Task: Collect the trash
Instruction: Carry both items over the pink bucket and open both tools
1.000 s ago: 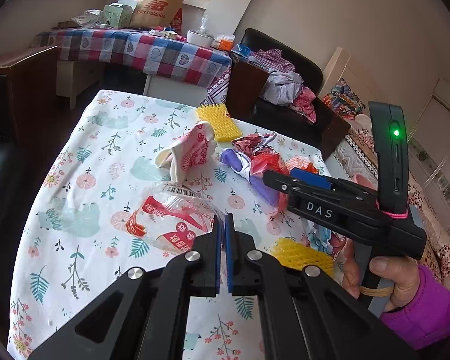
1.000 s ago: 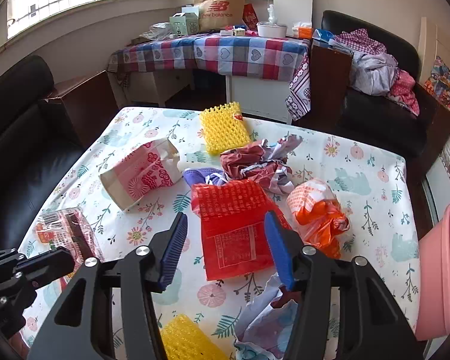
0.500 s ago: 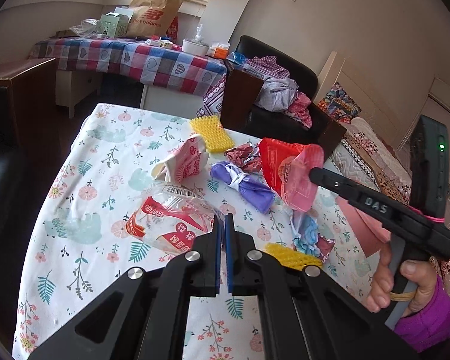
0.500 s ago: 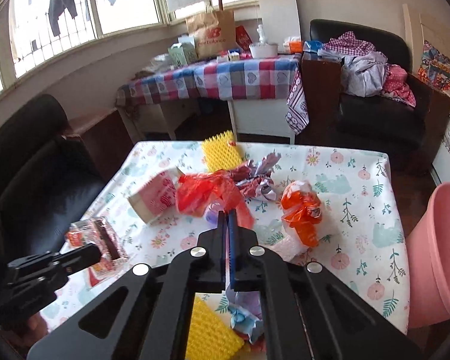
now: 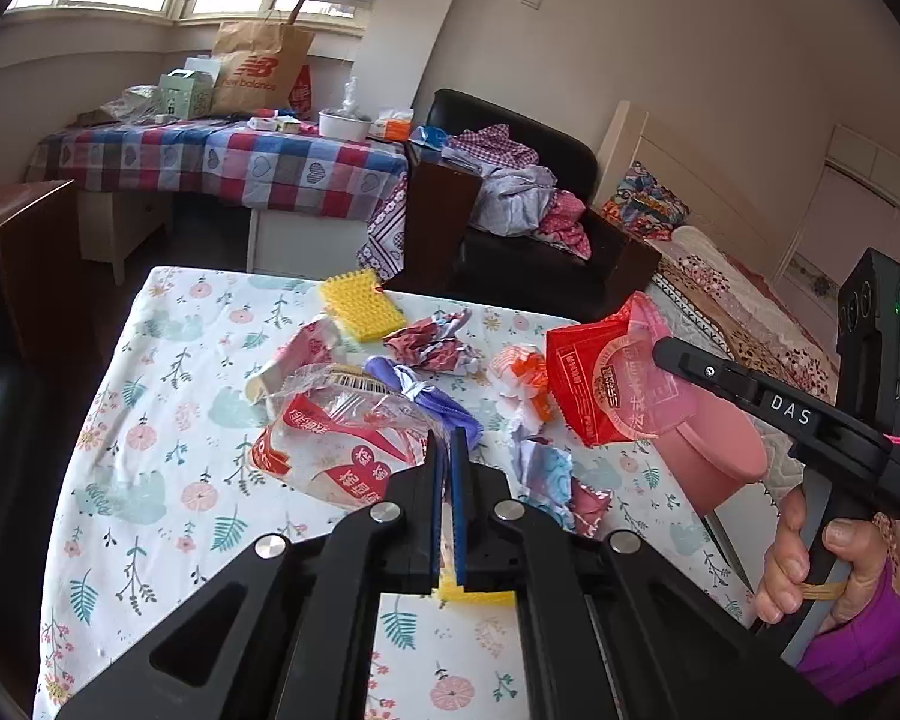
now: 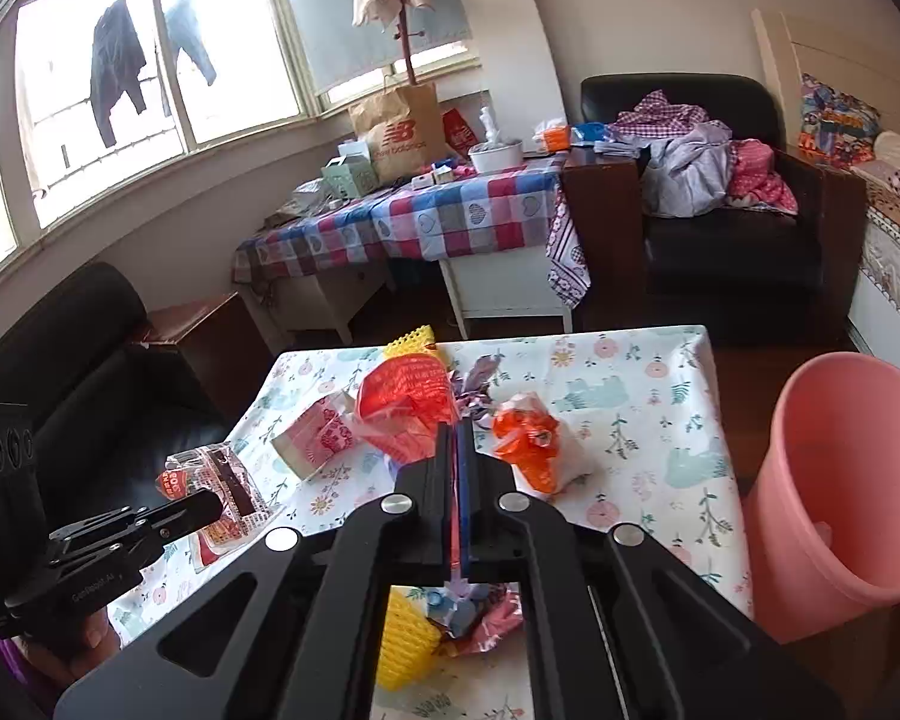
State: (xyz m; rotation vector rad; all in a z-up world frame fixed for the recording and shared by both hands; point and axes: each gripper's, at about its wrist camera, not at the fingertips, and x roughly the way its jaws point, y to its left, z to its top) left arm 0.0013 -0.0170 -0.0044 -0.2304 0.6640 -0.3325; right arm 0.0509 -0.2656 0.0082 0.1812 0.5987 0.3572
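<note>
Right gripper [image 6: 455, 438] jaws pinched on the red plastic bag [image 5: 606, 384], held up off the floral table [image 5: 150, 420], near the pink bin [image 6: 840, 480] off the table's right edge. Left gripper [image 5: 444, 450] jaws clamped on the clear red-print wrapper [image 5: 336, 438], lifted near-left. Still on the table: yellow foam net [image 5: 363, 306] far, pink carton [image 6: 318, 438], crumpled foil [image 5: 432, 342], purple bag [image 5: 432, 396], orange-white wrapper [image 6: 531, 444] between red bag and bin.

Glossy crinkled red plastic bag [image 5: 606, 384] pinched in the matt black plastic right gripper [image 6: 455, 450], smooth matt pink plastic bin [image 6: 834, 498], printed cloth on the table [image 5: 150, 480], bumpy yellow foam netting [image 5: 363, 306], shiny clear plastic wrapper [image 5: 336, 438]
</note>
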